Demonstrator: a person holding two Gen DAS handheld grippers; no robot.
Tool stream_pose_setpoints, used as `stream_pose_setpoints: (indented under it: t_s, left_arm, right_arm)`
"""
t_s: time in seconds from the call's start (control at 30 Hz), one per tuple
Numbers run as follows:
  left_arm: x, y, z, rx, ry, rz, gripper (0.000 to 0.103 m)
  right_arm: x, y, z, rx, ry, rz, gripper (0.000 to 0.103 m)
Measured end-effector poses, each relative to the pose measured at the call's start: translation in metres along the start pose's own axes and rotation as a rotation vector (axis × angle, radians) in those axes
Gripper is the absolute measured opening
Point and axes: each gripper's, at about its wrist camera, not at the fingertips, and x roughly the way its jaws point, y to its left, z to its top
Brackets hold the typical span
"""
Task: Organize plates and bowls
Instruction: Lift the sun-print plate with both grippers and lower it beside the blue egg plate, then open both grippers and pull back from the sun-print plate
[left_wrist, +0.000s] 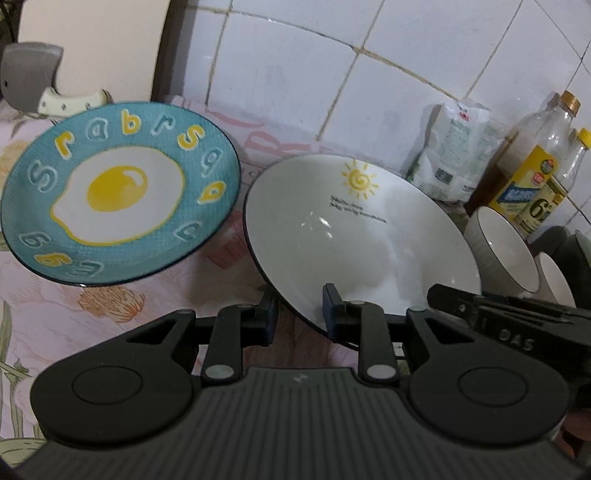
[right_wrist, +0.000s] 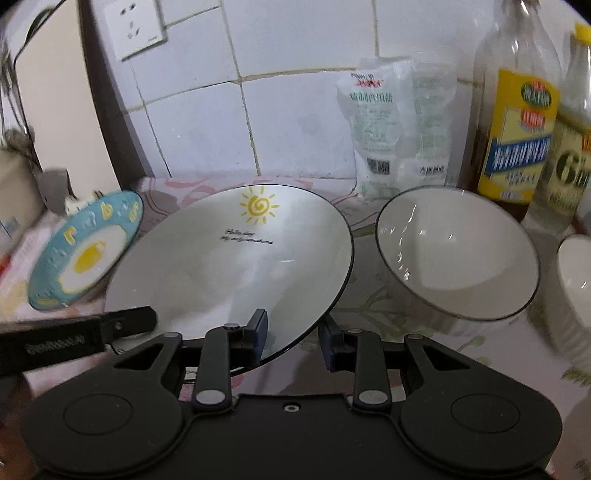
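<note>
The white round ceramic sun-printed plate, centre frame, sits tilted between both tools: left tool and right tool each grasp its near rim.

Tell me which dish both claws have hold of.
The white sun-print plate: both claws straddle its near rim. The blue fried-egg plate and white bowl sit untouched on either side.

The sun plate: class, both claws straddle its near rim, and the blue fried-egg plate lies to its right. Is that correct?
Not quite. The fried-egg plate lies left of the sun plate, as both wrist views show. Both claws, left and right, do straddle its near rim.
</note>
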Motion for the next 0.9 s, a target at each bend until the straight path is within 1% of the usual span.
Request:
stream_pose_setpoints:
  t_s: [0.03, 0.07, 0.1, 0.17, 0.23, 0.3, 0.37, 0.43, 0.6, 0.73, 0.9]
  left_arm:
    - [0.0, 0.0, -0.001, -0.002, 0.011, -0.009, 0.025]
    - [-0.002, -0.002, -0.002, 0.0, 0.02, -0.009, 0.027]
    - [-0.005, -0.004, -0.004, 0.012, 0.02, -0.01, 0.029]
    - [-0.012, -0.01, -0.007, 0.043, 0.026, -0.015, 0.042]
    - [-0.021, -0.013, -0.009, 0.045, 0.041, -0.025, 0.046]
    - [-0.031, -0.016, -0.011, 0.059, 0.043, -0.021, 0.048]
    - [-0.044, -0.02, -0.013, 0.084, 0.027, 0.001, 0.051]
    - [-0.059, -0.025, -0.017, 0.112, 0.008, 0.018, 0.054]
    - [-0.095, -0.032, -0.025, 0.167, -0.027, 0.048, 0.061]
    - [-0.121, -0.041, -0.032, 0.213, -0.044, 0.057, 0.063]
    - [-0.15, -0.049, -0.041, 0.24, -0.057, 0.053, 0.065]
  right_arm:
    - [0.001, 0.002, 0.0, -0.021, 0.011, -0.027, 0.039]
    - [0.004, 0.004, -0.002, -0.031, 0.037, -0.039, 0.04]
    - [0.003, 0.003, -0.003, -0.023, 0.035, -0.037, 0.04]
    - [-0.003, 0.007, -0.006, -0.052, 0.022, -0.054, 0.042]
    - [-0.013, 0.011, -0.008, -0.086, -0.008, -0.068, 0.055]
    - [-0.026, 0.012, -0.008, -0.096, -0.028, -0.061, 0.058]
    - [-0.041, 0.011, -0.008, -0.098, -0.049, -0.047, 0.059]
    - [-0.055, 0.01, -0.01, -0.1, -0.073, -0.042, 0.063]
    - [-0.095, 0.007, -0.017, -0.095, -0.124, -0.012, 0.066]
    - [-0.124, 0.006, -0.025, -0.099, -0.158, 0.016, 0.069]
    - [-0.16, 0.008, -0.035, -0.121, -0.202, 0.044, 0.07]
